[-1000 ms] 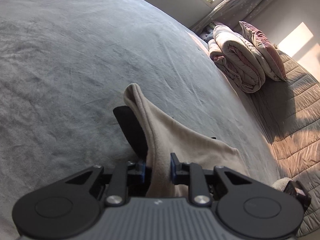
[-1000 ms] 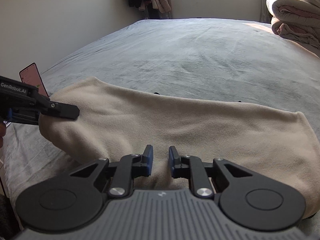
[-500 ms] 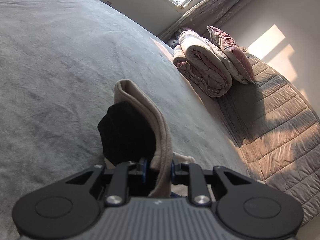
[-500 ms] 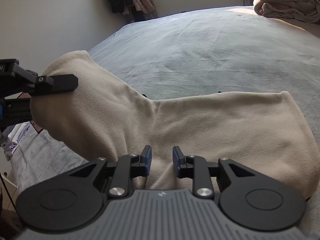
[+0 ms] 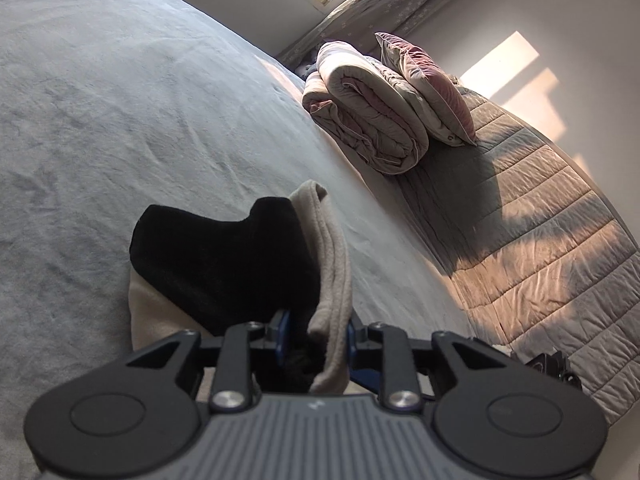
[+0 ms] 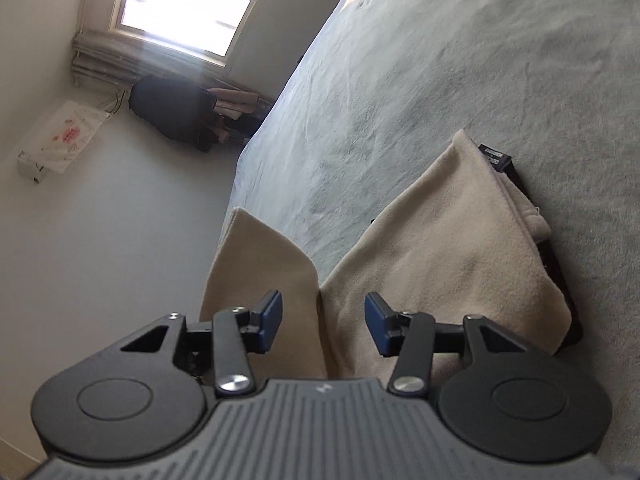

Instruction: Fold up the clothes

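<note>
Left gripper point(image 5: 314, 338) is pinching the folded edge of the beige fleece garment point(image 6: 452, 248) lying on the grey bed point(image 6: 460, 64), right gripper point(image 6: 323, 322) is hovering with fingers spread over it; looks soft, light, floppy, so grab the doubled edges.

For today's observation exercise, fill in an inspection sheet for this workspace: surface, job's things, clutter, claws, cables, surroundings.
Surface: grey bed cover, lightly creased.
Job's things: beige garment with black lining, partly folded on the bed.
Clutter: rolled duvet and pillow on a quilted mat.
Claws: left claw shut on the garment's edge; right claw open over the fabric.
Cables: nothing seen.
Surroundings: window, dark clothes pile by the wall.
</note>
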`<state>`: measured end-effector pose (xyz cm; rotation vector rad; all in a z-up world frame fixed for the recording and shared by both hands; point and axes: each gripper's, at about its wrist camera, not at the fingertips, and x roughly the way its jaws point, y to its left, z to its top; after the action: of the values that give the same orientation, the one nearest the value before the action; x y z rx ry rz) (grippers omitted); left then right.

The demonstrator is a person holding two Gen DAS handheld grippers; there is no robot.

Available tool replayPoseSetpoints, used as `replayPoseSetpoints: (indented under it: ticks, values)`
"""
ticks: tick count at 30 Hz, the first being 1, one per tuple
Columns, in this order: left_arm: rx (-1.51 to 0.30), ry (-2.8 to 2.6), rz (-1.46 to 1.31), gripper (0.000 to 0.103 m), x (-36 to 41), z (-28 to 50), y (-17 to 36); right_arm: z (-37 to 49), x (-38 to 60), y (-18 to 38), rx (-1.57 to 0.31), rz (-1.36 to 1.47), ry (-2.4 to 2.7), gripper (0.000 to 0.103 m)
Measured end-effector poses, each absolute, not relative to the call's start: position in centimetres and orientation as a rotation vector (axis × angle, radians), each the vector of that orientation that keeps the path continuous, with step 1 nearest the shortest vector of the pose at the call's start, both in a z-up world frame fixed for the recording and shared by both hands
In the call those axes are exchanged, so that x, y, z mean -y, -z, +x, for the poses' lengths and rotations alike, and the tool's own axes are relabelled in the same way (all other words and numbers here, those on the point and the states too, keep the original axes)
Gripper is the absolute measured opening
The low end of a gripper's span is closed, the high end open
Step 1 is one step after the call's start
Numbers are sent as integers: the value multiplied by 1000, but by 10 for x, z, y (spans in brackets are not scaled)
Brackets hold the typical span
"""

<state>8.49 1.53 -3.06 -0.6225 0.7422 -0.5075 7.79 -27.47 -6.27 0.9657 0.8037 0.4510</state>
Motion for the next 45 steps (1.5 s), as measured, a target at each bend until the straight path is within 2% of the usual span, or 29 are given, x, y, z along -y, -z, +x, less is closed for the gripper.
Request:
replayPoseSetpoints:
  ticks: [4, 10, 16, 21, 23, 29, 37, 38, 40, 42, 45]
  values:
    - [-769, 536, -573, 38, 1, 85, 46, 79, 292, 72, -819, 1083, -436, 58]
    - [-788, 640, -545, 48, 15, 78, 48, 78, 288, 66, -856, 1044, -434, 61]
    - [-773, 632, -512, 50, 0, 68, 31, 74, 287, 64, -861, 1021, -417, 63]
    - [-714, 461, -495, 45, -30, 66, 25, 77, 276, 61, -868, 945, -398, 63]
    - [-703, 375, -476, 36, -41, 68, 28, 80, 270, 61, -871, 901, -394, 63]
    - [-784, 251, -489, 19, -53, 76, 54, 82, 235, 57, -858, 678, -386, 63]
    - [-755, 245, -432, 16, -39, 69, 62, 75, 185, 50, -786, 290, -361, 64]
    - [-750, 247, -419, 16, -38, 68, 61, 72, 181, 51, -772, 250, -354, 62]
    - [-744, 248, -418, 16, -37, 67, 59, 68, 176, 52, -742, 178, -339, 47]
    - [-737, 251, -419, 16, -37, 67, 55, 68, 179, 50, -716, 192, -331, 39]
    - [-705, 248, -401, 16, -36, 65, 49, 67, 190, 43, -674, 251, -343, 36]
